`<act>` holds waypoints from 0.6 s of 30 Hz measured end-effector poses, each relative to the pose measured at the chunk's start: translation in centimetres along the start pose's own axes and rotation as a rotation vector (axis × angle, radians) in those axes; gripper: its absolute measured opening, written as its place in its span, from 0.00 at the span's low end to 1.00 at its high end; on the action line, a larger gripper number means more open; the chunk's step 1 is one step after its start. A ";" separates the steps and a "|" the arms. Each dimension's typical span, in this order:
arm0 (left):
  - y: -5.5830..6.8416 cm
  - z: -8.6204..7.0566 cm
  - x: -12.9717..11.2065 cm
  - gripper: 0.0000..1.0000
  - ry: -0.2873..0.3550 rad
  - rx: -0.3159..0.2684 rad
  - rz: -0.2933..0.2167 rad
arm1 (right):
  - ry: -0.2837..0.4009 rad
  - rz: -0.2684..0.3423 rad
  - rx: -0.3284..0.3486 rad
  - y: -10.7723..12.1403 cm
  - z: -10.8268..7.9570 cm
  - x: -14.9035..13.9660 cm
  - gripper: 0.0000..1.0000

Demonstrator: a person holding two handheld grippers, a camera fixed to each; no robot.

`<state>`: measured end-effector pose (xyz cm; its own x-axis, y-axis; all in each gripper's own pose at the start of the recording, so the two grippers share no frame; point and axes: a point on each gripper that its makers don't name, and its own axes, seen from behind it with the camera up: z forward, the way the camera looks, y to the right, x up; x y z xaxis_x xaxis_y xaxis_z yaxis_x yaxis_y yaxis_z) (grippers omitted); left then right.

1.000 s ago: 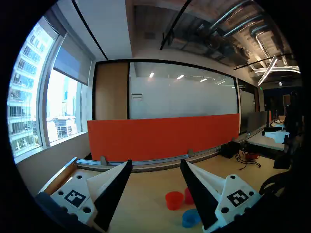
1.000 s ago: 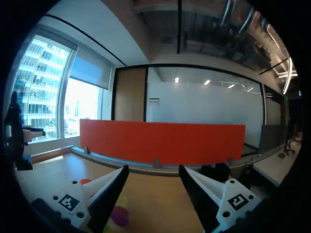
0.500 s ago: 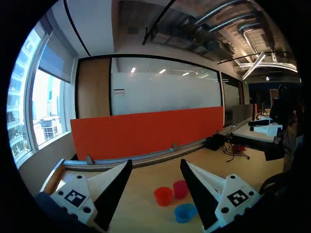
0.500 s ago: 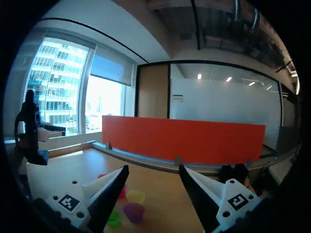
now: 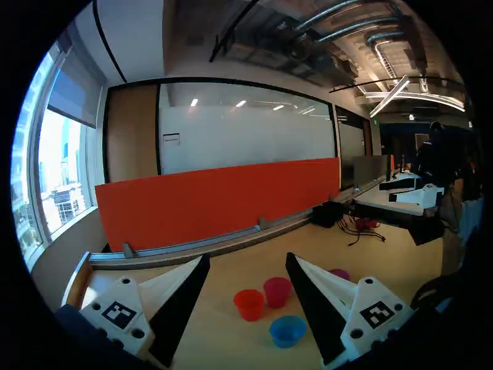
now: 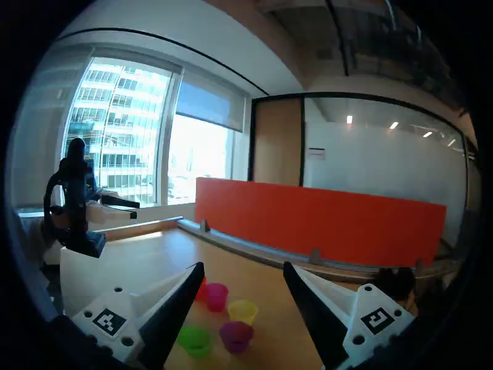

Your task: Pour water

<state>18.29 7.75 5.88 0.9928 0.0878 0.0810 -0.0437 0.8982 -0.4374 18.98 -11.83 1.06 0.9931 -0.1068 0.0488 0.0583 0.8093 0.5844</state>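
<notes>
Left gripper: held wide open with nothing between its fingers, carried above the counter.
Right gripper: also spread wide and empty, above the counter.
Cups, left gripper view: a blue cup is seen nearest, with a red cup and a pink cup side by side just behind it. All stand upright on the counter, framed between the fingers.
Cups, right gripper view: a green cup and a purple cup are seen nearest, with a yellow cup just behind. They stand upright, close together.
Contents: whether any cup holds water cannot be told.
Background: an orange panel is set along the counter's far edge, and a window is seen beyond.
</notes>
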 end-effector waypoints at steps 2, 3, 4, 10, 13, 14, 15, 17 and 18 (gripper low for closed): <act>0.4 0.1 -0.3 0.91 -0.012 -0.022 -0.004 | -0.016 -0.001 0.024 -0.5 0.1 -0.3 1.00; 0.5 0.1 -0.4 0.91 -0.016 -0.031 -0.006 | -0.022 -0.002 0.035 -0.7 0.2 -0.5 0.99; 0.7 0.2 -0.6 0.91 -0.019 -0.040 -0.008 | -0.027 -0.003 0.044 -0.9 0.2 -0.6 0.99; 1.5 0.4 -1.8 0.91 -0.046 -0.083 -0.009 | -0.059 -0.014 0.091 -1.7 0.2 -1.9 0.99; 1.7 0.6 -2.5 0.91 -0.062 -0.096 -0.004 | -0.080 -0.024 0.110 -1.9 0.1 -2.6 0.99; 1.8 0.7 -2.8 0.91 -0.067 -0.099 -0.003 | -0.087 -0.028 0.116 -2.0 0.1 -2.9 0.99; 1.8 0.8 -3.0 0.91 -0.072 -0.102 -0.002 | -0.093 -0.031 0.122 -2.1 0.1 -3.1 0.99; 1.9 1.0 -3.5 0.91 -0.083 -0.109 0.001 | -0.107 -0.036 0.133 -2.3 0.0 -3.7 1.00; 2.0 1.0 -3.8 0.91 -0.088 -0.112 0.002 | -0.114 -0.037 0.138 -2.4 0.0 -3.9 1.00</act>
<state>14.34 9.64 5.64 0.9789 0.1317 0.1560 -0.0285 0.8449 -0.5342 14.94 -13.36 -0.50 0.9721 -0.2062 0.1117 0.0726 0.7175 0.6928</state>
